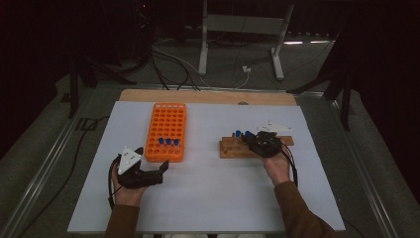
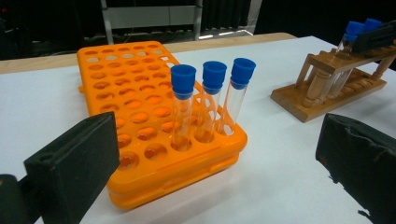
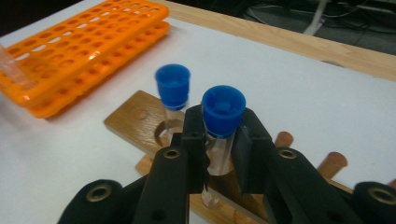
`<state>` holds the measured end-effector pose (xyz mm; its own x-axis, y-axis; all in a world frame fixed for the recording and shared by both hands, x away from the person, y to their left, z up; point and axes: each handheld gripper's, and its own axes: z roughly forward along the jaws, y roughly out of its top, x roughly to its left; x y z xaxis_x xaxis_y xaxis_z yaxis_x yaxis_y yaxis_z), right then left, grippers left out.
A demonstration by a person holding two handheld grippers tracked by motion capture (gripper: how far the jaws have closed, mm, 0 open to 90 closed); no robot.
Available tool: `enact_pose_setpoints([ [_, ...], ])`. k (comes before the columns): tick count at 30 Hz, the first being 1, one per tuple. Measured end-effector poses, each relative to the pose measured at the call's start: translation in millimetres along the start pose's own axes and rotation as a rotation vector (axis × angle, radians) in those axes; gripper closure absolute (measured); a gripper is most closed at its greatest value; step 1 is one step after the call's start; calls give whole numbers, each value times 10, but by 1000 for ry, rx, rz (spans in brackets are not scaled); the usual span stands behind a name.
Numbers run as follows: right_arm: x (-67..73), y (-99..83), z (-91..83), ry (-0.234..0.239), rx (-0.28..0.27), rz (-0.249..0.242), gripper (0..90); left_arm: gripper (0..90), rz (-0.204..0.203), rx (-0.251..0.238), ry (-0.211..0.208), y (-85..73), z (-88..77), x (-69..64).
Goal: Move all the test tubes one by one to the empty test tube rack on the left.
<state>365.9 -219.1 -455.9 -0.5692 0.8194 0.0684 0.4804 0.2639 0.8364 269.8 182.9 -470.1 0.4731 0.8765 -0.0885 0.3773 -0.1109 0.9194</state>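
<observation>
Apparently right hand-held gripper (image 3: 219, 154) tight around blue-capped tube (image 3: 222, 122).

**Materials and finishes on your table**

You work with clear, glossy test tubes (image 2: 206, 116) capped in matt blue plastic, a smooth, shiny orange plastic rack (image 2: 140, 116), and a varnished wooden stand (image 2: 322, 93). Your right gripper (image 3: 219, 154) is black plastic with matt pads. The table (image 1: 208, 198) looks matt white.

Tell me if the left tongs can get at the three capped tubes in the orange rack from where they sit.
Probably yes. The left tongs stand open beside the orange rack, and the three capped tubes rise at its near edge with nothing between them.
</observation>
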Motion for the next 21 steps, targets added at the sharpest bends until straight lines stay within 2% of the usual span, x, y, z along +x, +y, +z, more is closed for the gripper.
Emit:
enact_pose_setpoints([
  [11, 21, 93, -96, -5, -7, -9, 767, 8, 18, 4, 2, 14, 6, -36],
  [21, 50, 234, -238, -13, -42, -33, 768, 8, 53, 20, -24, 74, 54, -133],
])
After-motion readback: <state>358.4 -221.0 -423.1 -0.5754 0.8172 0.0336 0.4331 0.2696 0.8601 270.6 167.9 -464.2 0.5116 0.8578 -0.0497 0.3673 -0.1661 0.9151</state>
